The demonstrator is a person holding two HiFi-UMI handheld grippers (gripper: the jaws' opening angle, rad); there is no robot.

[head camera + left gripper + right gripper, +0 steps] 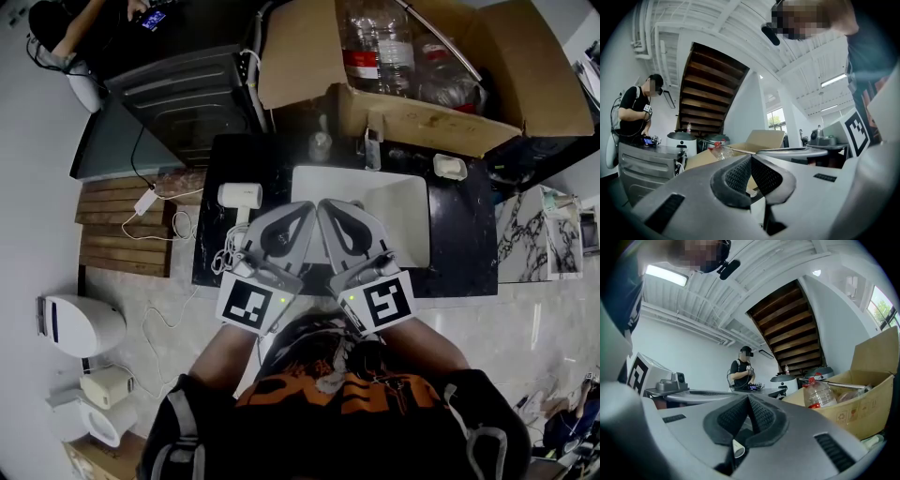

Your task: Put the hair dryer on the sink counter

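The white hair dryer lies on the black desk just left of the white rectangular sink basin, with its white cord bunched beside it and running off the desk's left edge. The left tool and the right tool hover side by side over the basin's near left part, tips close together, each clenched with its ribbed pads pressed together on nothing. An open brown cardboard box holding clear plastic bottles stands behind the basin.
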